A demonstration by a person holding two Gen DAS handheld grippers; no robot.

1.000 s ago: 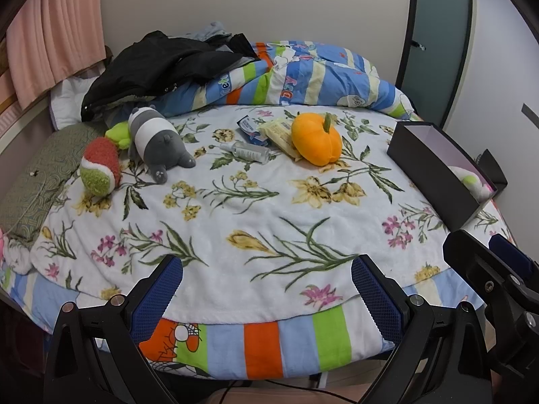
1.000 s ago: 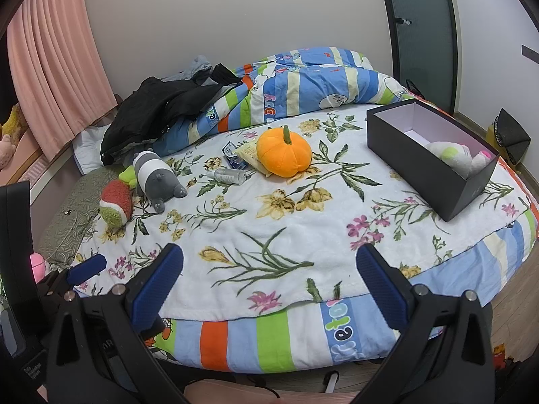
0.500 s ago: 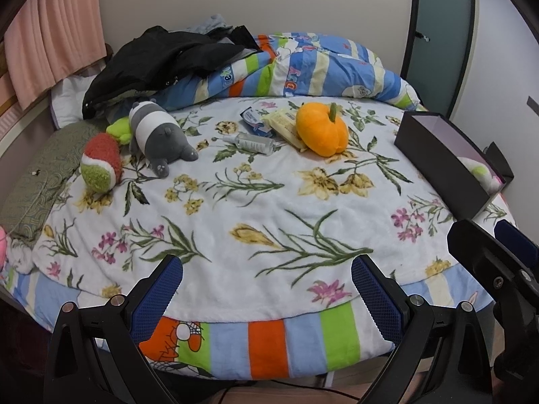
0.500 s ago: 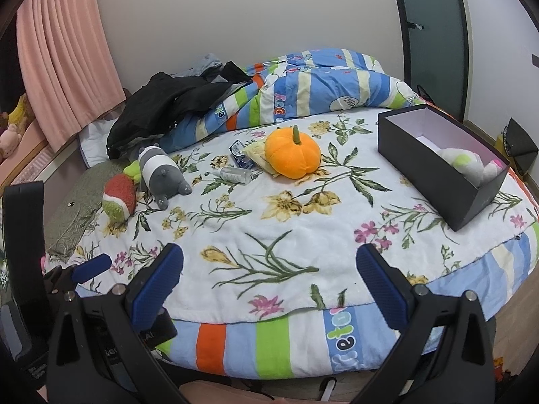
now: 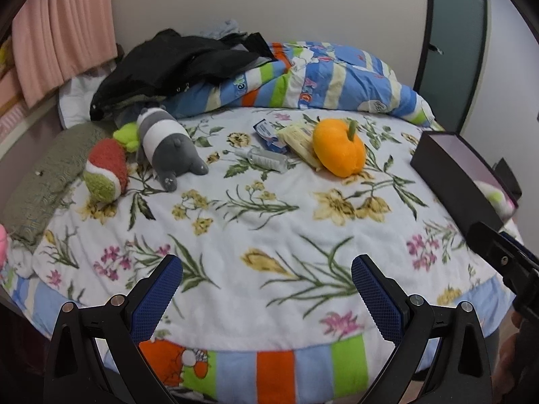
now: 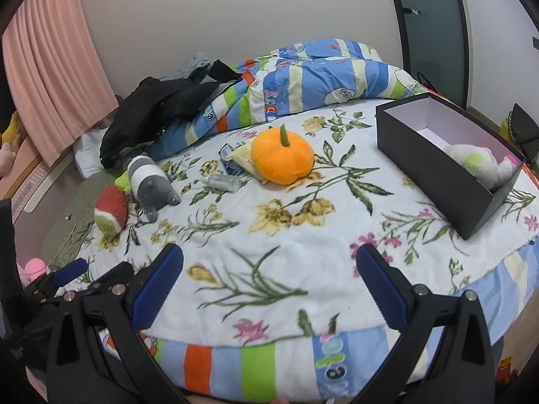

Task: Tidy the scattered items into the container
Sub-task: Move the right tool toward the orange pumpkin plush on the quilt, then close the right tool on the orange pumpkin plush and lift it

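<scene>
On the floral blanket lie an orange plush pumpkin [image 5: 339, 147] [image 6: 282, 159], a grey and white plush animal [image 5: 168, 146] [image 6: 150, 179], a red and green plush [image 5: 105, 170] [image 6: 110, 213], a clear small bottle [image 5: 263, 159] [image 6: 224, 181], a yellow packet [image 5: 299, 140] and a blue packet [image 5: 266, 132]. The black box [image 6: 434, 165] [image 5: 454, 175] stands at the right with a white plush [image 6: 478, 163] inside. My left gripper [image 5: 266, 284] and right gripper [image 6: 269, 269] hang open over the bed's near edge, both empty.
A black jacket [image 5: 175, 64] and a striped duvet [image 5: 330, 80] are heaped at the back of the bed. An olive cushion [image 5: 43, 175] lies at the left edge, pink curtains [image 6: 50, 67] hang beyond. A dark door [image 6: 434, 27] is at the right.
Both grippers have moved forward toward the bed, so the toys and the box look closer. Both stay open and empty; nothing on the bed has moved.
</scene>
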